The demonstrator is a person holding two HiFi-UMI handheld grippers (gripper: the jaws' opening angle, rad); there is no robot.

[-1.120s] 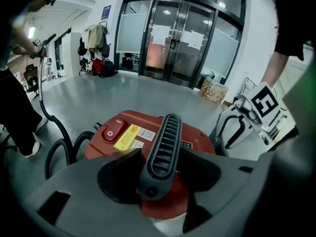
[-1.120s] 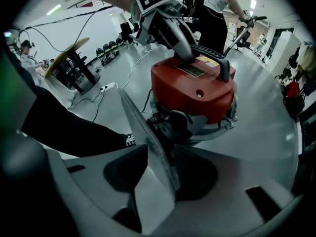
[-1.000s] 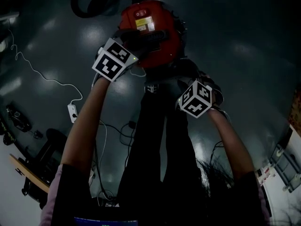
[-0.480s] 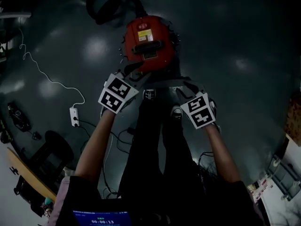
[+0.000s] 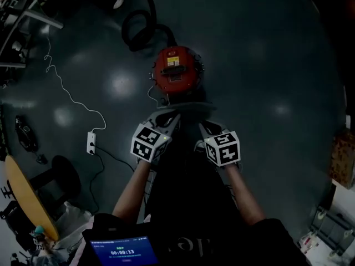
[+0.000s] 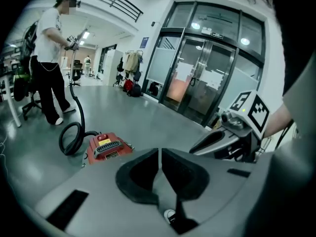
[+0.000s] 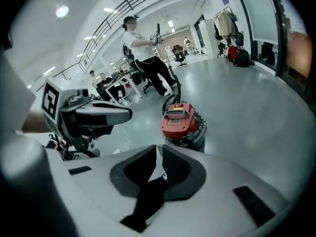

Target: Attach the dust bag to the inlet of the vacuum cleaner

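The red vacuum cleaner (image 5: 176, 70) stands on the dark floor with its black hose (image 5: 141, 24) coiled behind it. It also shows in the left gripper view (image 6: 105, 146) and the right gripper view (image 7: 180, 121). Both grippers hang in the air well short of it, side by side. The left gripper (image 5: 168, 119) is closing its jaws, the pads almost together and nothing between them (image 6: 160, 154). The right gripper (image 5: 206, 129) is closing too, also empty (image 7: 159, 152). I see no dust bag in any view.
A white power strip (image 5: 90, 142) with a trailing cable lies on the floor to the left. A round wooden table (image 5: 25, 195) and a black chair (image 5: 55, 182) stand at lower left. Another person (image 6: 49, 58) holds a hose farther off; glass doors (image 6: 207, 73) close the hall.
Both grippers have drawn back and up from the vacuum cleaner's top toward the person's body. The vacuum cleaner now looks smaller and farther away.
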